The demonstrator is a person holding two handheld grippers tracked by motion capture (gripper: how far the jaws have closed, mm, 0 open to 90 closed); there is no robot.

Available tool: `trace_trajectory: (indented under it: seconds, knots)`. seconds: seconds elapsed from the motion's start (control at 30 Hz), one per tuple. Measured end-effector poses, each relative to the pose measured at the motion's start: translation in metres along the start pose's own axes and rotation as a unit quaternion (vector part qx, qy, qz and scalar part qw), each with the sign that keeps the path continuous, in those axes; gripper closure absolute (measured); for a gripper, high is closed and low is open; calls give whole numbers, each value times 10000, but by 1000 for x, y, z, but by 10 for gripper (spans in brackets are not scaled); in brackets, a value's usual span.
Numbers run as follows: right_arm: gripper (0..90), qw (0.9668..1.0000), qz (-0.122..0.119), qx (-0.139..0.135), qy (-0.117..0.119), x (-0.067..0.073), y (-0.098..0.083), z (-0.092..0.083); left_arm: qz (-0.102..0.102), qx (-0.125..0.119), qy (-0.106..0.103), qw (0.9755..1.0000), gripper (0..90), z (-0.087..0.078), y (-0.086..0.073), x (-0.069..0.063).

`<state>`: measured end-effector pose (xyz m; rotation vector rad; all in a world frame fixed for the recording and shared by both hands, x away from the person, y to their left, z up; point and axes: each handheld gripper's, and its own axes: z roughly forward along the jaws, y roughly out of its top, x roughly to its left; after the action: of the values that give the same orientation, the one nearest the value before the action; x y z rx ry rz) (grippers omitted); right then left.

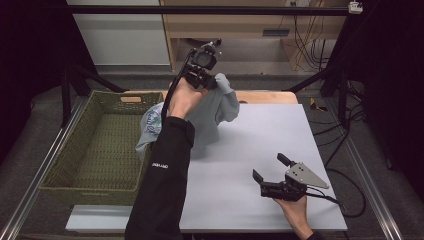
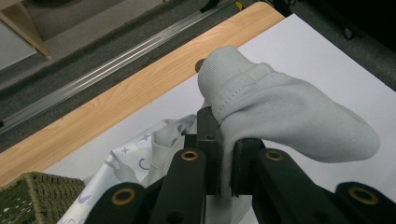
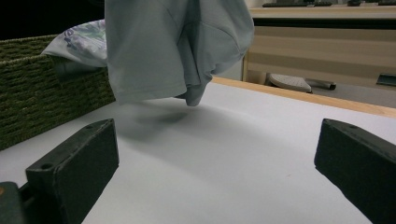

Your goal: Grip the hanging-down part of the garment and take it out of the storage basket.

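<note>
Aloft, grey garment (image 1: 216, 107) pinched between left tongs (image 1: 199, 78), right tongs (image 1: 272, 175) apart

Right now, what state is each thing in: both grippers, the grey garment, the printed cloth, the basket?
left gripper: shut on the grey garment, raised above the table's far edge.
right gripper: open, low over the white table top, holding nothing.
grey garment: lifted, hanging from the left gripper's jaws, its lower end just off the table.
printed cloth: draped over the basket's rim.
green woven basket: upright beside the table, nothing on its visible floor.
</note>
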<state>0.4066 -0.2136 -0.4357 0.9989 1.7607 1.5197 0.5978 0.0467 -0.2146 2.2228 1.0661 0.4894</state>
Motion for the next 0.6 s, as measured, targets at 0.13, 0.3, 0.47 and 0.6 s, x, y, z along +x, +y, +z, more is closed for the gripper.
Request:
trace_trajectory:
  seconds: [0.13,0.3,0.47,0.6]
  knots:
    - [1,10000,-3,-6,9,-1,1,-1,-16,2,-12,10000,839,-1,0,0]
    - [1,10000,29,-26,-7,-2,2,-1,1,6,-34,10000,839,-2,0,0]
    - [2,10000,70,-29,63,-2,3,1,32,34,-34,10000,839,-2,-1,0]
    - [2,9998,101,23,139,-3,5,4,27,39,-45,10000,839,-2,-1,1]
